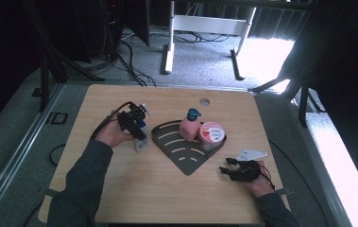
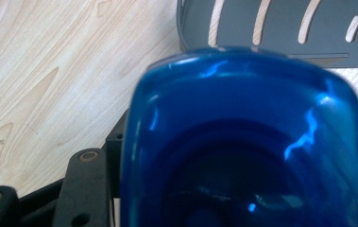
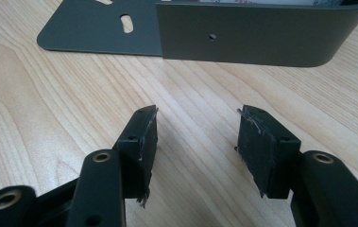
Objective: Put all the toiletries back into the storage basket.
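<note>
The left tool [image 1: 136, 124] stands over a bottle [image 1: 141, 139] with a blue cap [image 2: 245, 142] at about nine o'clock from the grey rack [image 1: 186, 158], just beside the rack's left edge on the wooden worktop [image 1: 120, 189]. In the left gripper view the blue cap rises between the jaws and hides most of them; the jaws stand part-way spread on either side of it, but whether their pads press on the bottle cannot be told. The bottle stands upright on the worktop, outside the rack.

The right tool [image 1: 231, 171] rests low at about four o'clock from the rack, near its curved wall. In the right gripper view its jaws are spread apart with bare wood between them, pinching nothing and touching nothing; they point toward the rack's outer wall [image 3: 261, 35].

Inside the rack, a pink pump bottle [image 1: 190, 126] stands just beside a round pink-lidded tub [image 1: 211, 135], at the rack's twelve to two o'clock side.
</note>
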### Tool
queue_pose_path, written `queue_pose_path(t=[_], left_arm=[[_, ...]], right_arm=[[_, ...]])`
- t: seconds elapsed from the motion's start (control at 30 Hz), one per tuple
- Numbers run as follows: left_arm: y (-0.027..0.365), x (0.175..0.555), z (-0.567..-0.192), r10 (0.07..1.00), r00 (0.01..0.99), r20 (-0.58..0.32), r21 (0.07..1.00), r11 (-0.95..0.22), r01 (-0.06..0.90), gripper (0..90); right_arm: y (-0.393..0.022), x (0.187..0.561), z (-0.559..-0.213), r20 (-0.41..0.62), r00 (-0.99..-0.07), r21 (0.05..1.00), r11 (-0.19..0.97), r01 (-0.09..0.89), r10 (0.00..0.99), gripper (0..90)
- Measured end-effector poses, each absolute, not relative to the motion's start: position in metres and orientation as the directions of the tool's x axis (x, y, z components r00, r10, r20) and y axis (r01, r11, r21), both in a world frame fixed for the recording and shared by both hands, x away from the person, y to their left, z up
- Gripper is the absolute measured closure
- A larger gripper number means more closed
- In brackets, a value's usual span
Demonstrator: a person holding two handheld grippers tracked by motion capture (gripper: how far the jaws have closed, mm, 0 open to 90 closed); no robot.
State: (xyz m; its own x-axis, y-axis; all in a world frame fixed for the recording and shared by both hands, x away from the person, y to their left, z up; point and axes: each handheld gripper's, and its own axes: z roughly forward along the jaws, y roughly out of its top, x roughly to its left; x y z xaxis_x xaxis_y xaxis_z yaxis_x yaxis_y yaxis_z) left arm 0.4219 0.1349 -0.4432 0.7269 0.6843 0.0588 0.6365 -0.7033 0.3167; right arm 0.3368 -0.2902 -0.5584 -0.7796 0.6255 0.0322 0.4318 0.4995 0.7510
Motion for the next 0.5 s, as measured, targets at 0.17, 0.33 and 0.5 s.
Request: queue_pose_path(t=[0.17,0.33,0.5], left_arm=[[0.1368,0.4212,-0.4434,0.673,0.739,0.034,0.309,-0.711,0.632,50.6],[0.1363,0.4215,-0.4434,0.675,0.737,0.033,0.310,-0.708,0.635,51.6],[0.1344,0.4213,-0.4414,0.679,0.732,0.054,0.324,-0.706,0.630,45.1]], right_arm=[[-0.2900,0.3366,-0.5584,0.031,-0.779,0.751,0.500,0.432,0.626,47.4],[-0.2902,0.3367,-0.5584,0.032,-0.779,0.751,0.499,0.432,0.626,47.5],[-0.2902,0.3368,-0.5584,0.033,-0.780,0.751,0.499,0.432,0.625,47.5]])
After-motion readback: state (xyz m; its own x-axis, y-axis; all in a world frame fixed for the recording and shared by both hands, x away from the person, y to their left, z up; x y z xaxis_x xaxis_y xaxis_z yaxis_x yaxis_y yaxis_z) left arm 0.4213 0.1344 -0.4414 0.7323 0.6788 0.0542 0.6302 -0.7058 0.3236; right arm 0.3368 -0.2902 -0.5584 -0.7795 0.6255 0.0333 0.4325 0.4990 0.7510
